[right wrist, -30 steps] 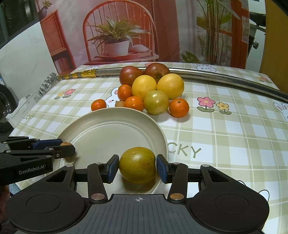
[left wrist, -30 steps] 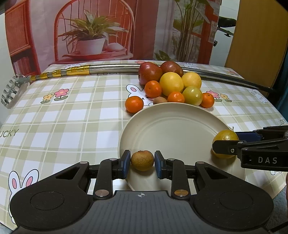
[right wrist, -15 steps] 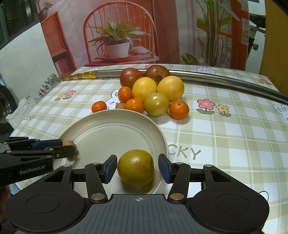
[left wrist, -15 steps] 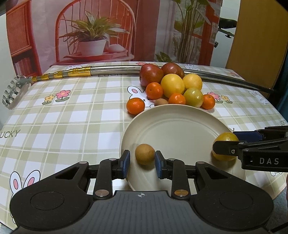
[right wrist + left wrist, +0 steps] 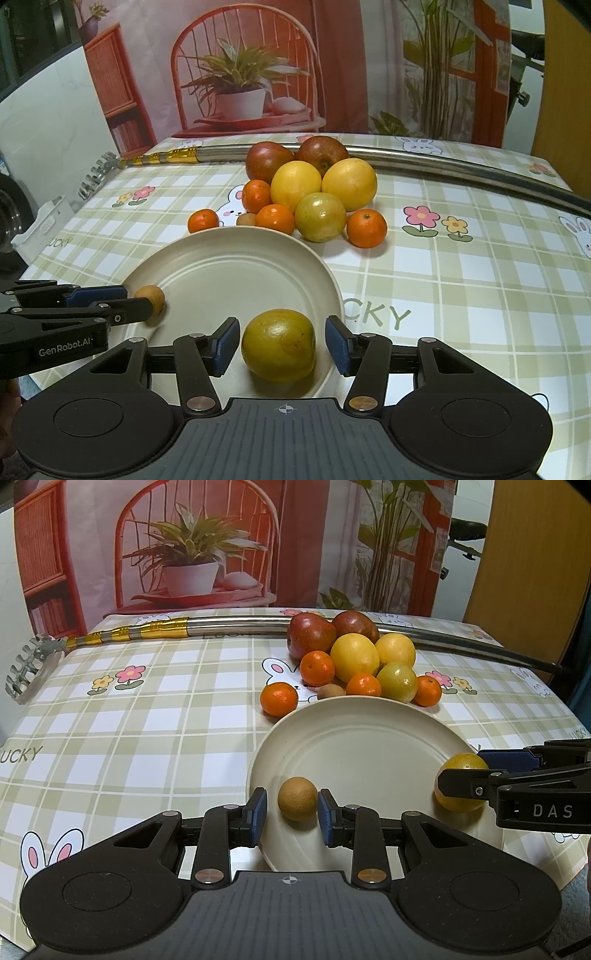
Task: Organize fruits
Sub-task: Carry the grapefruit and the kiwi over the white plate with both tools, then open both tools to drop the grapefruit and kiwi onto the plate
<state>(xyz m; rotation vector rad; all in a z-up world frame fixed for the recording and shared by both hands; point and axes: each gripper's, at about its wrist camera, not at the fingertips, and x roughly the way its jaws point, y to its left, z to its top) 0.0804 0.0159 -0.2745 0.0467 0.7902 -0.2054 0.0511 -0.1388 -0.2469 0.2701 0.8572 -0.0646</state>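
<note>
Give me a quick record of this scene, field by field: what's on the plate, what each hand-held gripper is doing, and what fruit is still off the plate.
plate: round cream plate on checked tablecloth
on plate: small brown round fruit; yellow-green citrus
left hand-held gripper: open, pads astride brown fruit, gaps showing
right hand-held gripper: just opened, pads clear of citrus
off plate: fruit pile behind plate

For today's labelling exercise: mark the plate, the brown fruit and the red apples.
Plate [image 5: 354, 734]: left wrist view, bare centre.
Brown fruit [image 5: 297, 798]: left wrist view, its middle.
Red apples [image 5: 267, 160]: right wrist view, left apple's face.
</note>
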